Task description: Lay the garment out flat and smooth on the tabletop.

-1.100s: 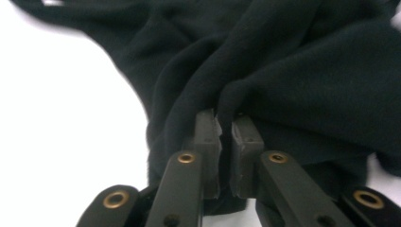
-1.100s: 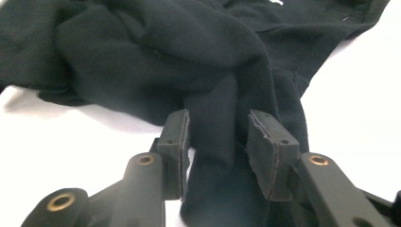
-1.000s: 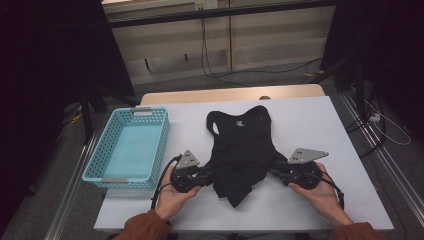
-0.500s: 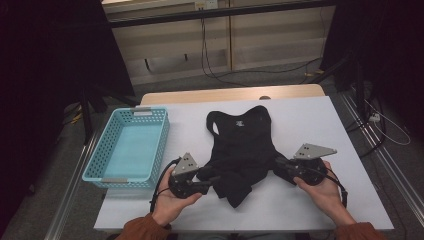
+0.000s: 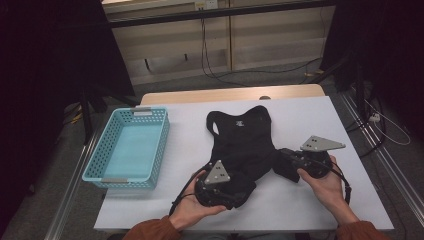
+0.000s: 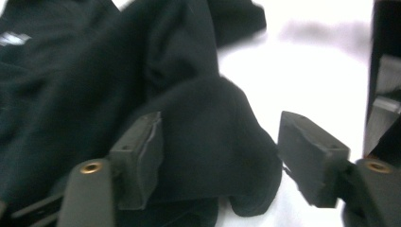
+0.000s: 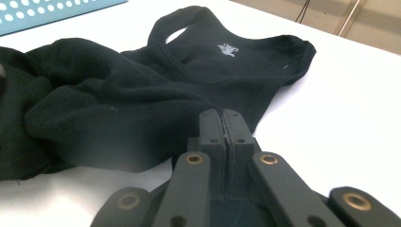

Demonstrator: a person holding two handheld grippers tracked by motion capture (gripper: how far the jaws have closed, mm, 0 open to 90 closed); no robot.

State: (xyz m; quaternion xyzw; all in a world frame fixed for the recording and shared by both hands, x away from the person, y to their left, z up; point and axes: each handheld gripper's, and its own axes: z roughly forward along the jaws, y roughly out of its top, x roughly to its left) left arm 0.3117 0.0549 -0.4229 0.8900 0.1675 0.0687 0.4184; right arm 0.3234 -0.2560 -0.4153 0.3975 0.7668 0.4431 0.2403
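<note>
black vest (image 5: 245, 145) on the worktop (image 5: 310, 210), small white unreadable logo (image 7: 228, 49); teal basket (image 5: 131, 148) empty; left gripper (image 6: 217, 161) fingers wide around a cloth fold; right gripper (image 7: 222, 124) fingers closed at the hem.

The left gripper (image 5: 227, 186) has slid right, bunching the black garment's (image 5: 245, 145) hem.

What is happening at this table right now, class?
A person is working a black tank top on a white table with a gripper in each hand. The left gripper is open, its fingers straddling a bunched fold at the garment's lower end. The right gripper is shut at the garment's right edge; whether it pinches cloth is unclear. A blue basket sits on the left.
</note>
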